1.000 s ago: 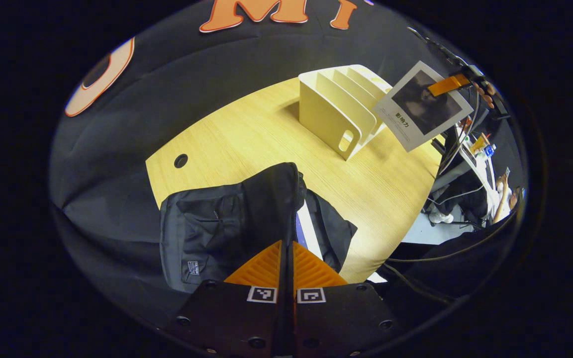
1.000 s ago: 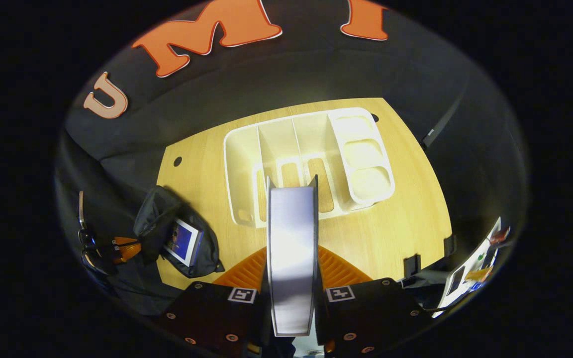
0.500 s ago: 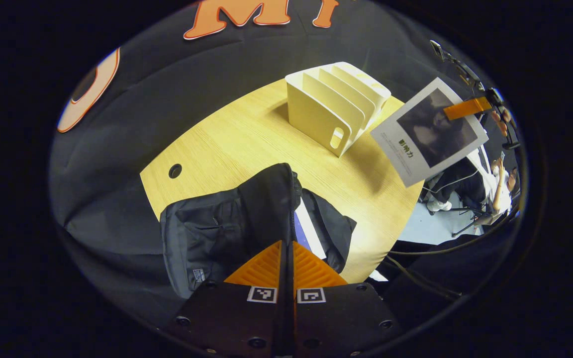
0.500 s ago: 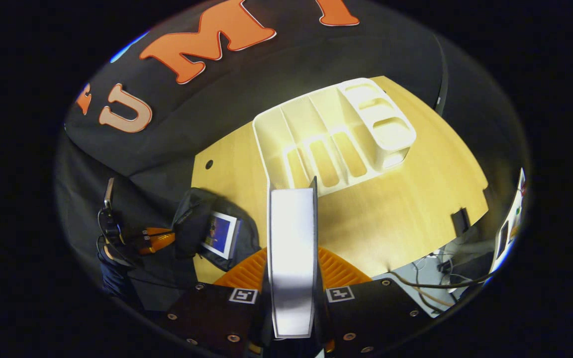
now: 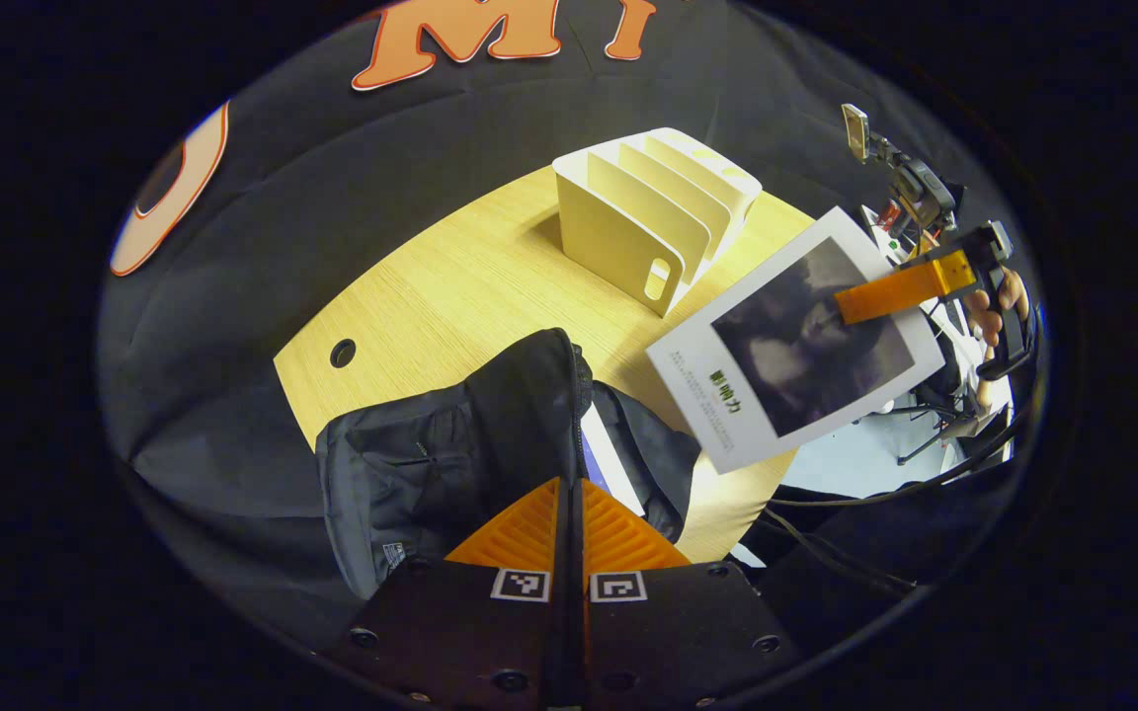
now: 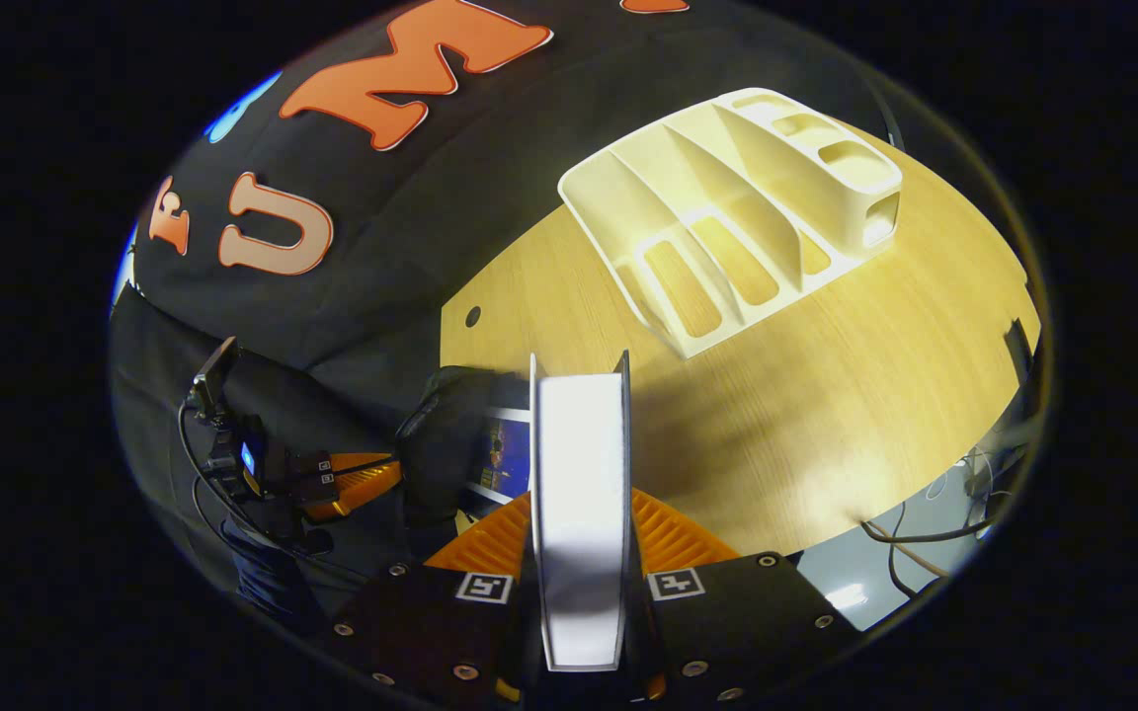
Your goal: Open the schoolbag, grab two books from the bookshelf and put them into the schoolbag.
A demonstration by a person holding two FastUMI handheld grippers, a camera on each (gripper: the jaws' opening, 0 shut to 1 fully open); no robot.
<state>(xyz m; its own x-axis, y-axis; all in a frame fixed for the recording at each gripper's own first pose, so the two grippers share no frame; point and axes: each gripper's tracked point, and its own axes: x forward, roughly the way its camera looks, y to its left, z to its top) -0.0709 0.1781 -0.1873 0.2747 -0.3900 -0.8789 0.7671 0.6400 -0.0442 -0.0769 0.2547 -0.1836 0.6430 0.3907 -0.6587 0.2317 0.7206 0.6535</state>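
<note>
**Second book in transit to the bag**

Left to right in the left gripper view: schoolbag (image 5: 450,449) sits at the near-left corner of the wooden table (image 5: 470,286). Black fabric, soft, slumped, main compartment unzipped. Left gripper (image 5: 569,494) is clenched on the raised edge of the opening; both fingers look pressed on the fabric, holding the mouth up. A first book (image 5: 609,459) is already inside, pale edge and a blue strip showing in the gap.

Behind, mid-table: cream bookshelf (image 5: 653,212), slots look bare.

Right: second book (image 5: 796,351), white border, dark cover picture, hanging in the air over the table edge, tilted, lower corner near the bag's right flap. Right gripper (image 5: 851,306) grips it at the upper right edge.

Right gripper view confirms it: right gripper (image 6: 579,513) clamped on the book (image 6: 579,494), seen edge-on between the fingers, thick, rigid-looking. Bag and left gripper (image 6: 362,479) sit to its lower left.

Step, my read: last insert. One book in, the second nearly there.

Next move needs:
- bring the book's lower edge in line with the slot beside the first book
- left keeps the mouth pulled open
- lower it, then let go
- risk: a corner snags the floppy flap or lands on the first book
</note>
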